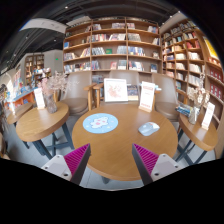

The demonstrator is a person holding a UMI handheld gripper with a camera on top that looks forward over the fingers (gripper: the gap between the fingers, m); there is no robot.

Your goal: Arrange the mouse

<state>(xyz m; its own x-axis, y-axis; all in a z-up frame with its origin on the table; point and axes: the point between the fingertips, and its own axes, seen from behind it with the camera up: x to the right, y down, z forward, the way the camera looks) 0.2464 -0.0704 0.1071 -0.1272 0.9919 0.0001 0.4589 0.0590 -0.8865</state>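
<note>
bookshelves (110, 45) ring a round wooden table (112, 150) — the mouse (148, 128) lies on it near a blue round mat (100, 122), well beyond the gripper (112, 160). its fingers are spread wide, holding nothing — a hasty approach could nudge the mouse toward the table's edge.

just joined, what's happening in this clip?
A person holds the tool over a round wooden table in a room lined with bookshelves. Its fingers are open and hold nothing. Beyond them lie a round blue mouse pad and a small mouse, apart and untouched.
</note>
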